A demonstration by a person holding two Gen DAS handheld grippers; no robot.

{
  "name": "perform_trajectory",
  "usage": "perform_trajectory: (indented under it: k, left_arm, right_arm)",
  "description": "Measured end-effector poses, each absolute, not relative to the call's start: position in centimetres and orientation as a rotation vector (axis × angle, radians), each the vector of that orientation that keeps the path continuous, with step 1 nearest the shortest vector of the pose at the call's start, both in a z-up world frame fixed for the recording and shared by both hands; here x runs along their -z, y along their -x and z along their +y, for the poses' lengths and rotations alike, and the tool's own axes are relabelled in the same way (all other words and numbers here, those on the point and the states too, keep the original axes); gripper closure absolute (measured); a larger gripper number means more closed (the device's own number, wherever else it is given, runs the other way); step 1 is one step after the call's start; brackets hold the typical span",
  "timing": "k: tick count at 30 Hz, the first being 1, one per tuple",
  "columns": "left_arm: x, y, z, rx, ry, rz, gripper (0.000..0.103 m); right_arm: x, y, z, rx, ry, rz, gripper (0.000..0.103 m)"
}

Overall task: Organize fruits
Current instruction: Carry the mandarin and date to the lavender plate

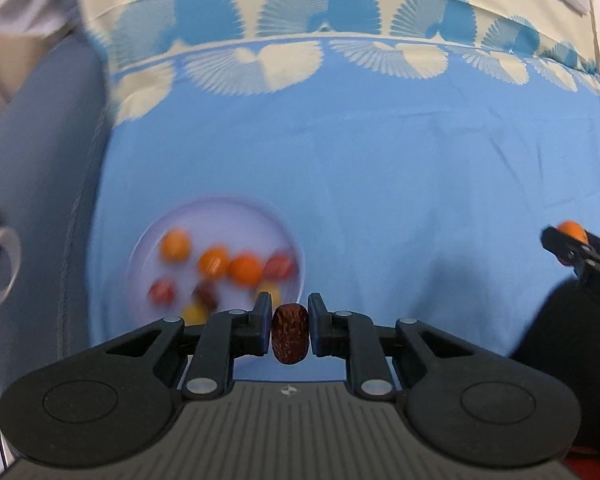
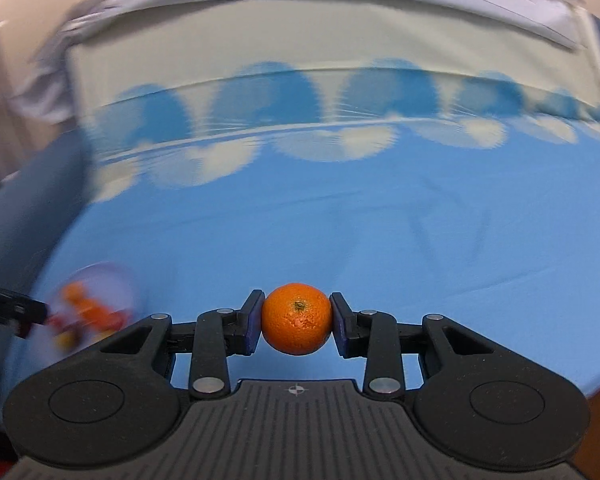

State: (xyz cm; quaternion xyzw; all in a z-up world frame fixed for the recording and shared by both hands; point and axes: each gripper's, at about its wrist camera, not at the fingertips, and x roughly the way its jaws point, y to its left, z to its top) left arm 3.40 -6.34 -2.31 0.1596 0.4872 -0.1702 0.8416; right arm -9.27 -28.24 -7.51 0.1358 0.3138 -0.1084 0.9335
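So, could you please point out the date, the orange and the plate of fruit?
date (image 1: pixel 290 334), left wrist view, its wrinkled front.
orange (image 2: pixel 297 319), right wrist view, its front skin.
plate (image 1: pixel 224 220), left wrist view, bare far part.

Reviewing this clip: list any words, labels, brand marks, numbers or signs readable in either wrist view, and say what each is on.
"DA": pale letters, cut off by the picture edge, on the black body of the right claw in the left wrist view; the rest is not readable.
A small crosshair sign, no letters, on the ribbed grey plate behind the left claw and behind the right claw in its own view.
Nothing else is readable.
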Motion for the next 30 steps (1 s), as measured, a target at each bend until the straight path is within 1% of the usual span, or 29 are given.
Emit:
perform_trajectory:
  k: [7,13,21,30]
  left_arm:
    - [0.5,3.1,-0.1,0.293,-0.300,0.952,0.082]
    - [-0.5,5.1,3.0,0.301,-0.188,0.925,0.082]
    - [-1.8,6.8,4.3,0.316,-0.134,0.862,0.082]
    - [-2.0,7.2,5.2,0.316,-0.117,0.843,0.082]
  right_arm:
    - [4.7,11.7,-19.9,0.036,-0.160,0.614,0.066]
    - [3.6,14.0,-15.5,-0.022,-0.007,0.596,0.066]
    - [2.3,16.0,-14.1,-0.002,0.041,0.563,0.066]
    - [2.1,16.1,-13.2,-0.009,0.076,0.558,0.066]
